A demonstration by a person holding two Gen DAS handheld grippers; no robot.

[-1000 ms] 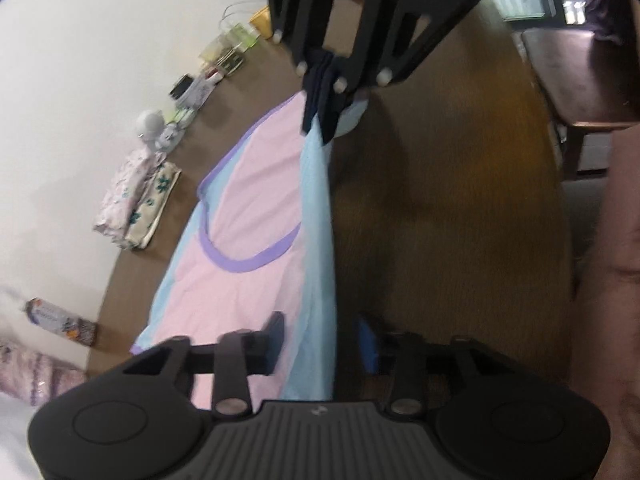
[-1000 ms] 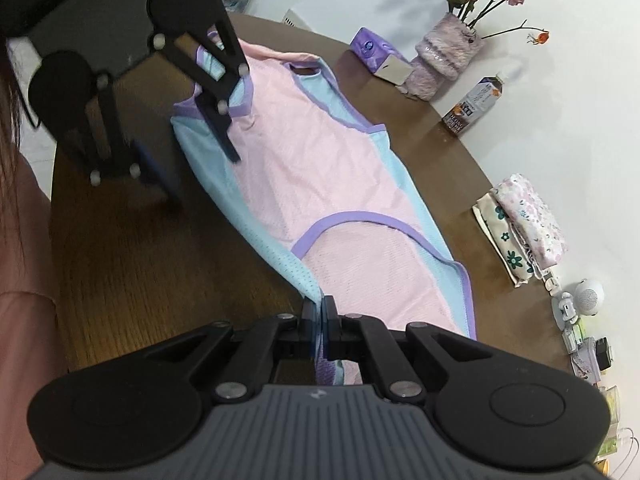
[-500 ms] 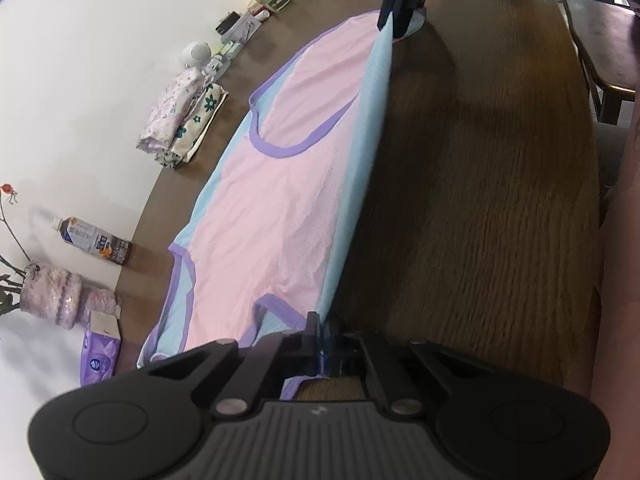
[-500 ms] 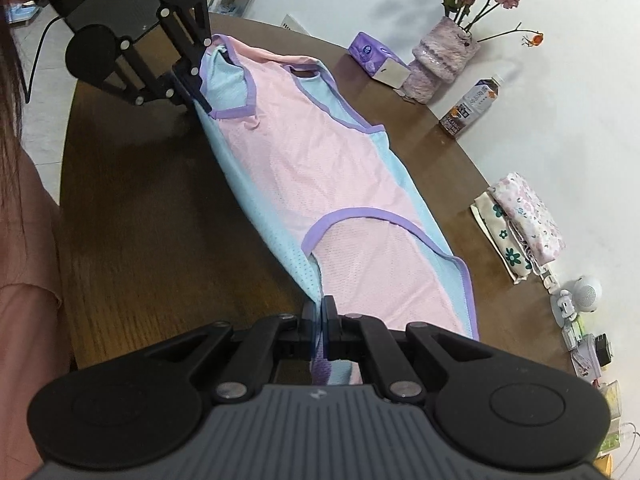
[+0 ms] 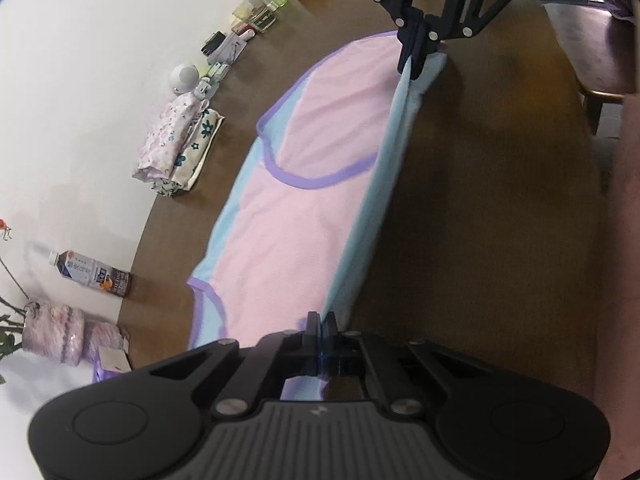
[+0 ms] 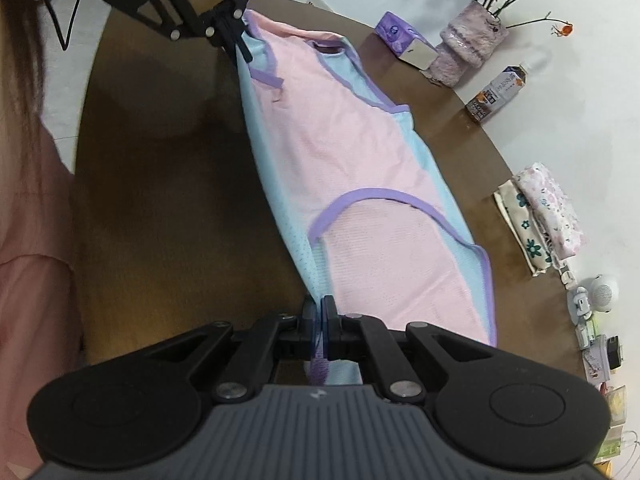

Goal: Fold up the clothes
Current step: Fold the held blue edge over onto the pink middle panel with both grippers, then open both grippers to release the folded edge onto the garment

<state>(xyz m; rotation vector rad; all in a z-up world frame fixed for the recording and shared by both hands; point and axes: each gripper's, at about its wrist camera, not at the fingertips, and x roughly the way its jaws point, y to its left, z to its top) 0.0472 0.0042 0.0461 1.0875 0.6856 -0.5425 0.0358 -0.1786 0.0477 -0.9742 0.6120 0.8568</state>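
A brown wooden table (image 6: 168, 208) carries everything here, and places below are given from it. Along its left half, in the right wrist view, bare wood runs beside a person's pink sleeve (image 6: 28, 264). At the table's far left end the left gripper (image 6: 240, 46) is pinched tight on one end of the garment's near light-blue edge. The pink sleeveless garment (image 6: 352, 168), trimmed in purple with light-blue side panels, lies lengthwise across the table's middle, its near long edge pulled up off the wood in a taut line between the two grippers while the far side lies flat. At the near end the right gripper (image 6: 319, 312) is clamped narrow on the other end of that same edge. Along the table's far right rim stand a purple tissue box (image 6: 404, 38), a fuzzy vase of roses (image 6: 472, 40), a drink bottle (image 6: 496, 94) and a stack of folded floral cloths (image 6: 540, 216)
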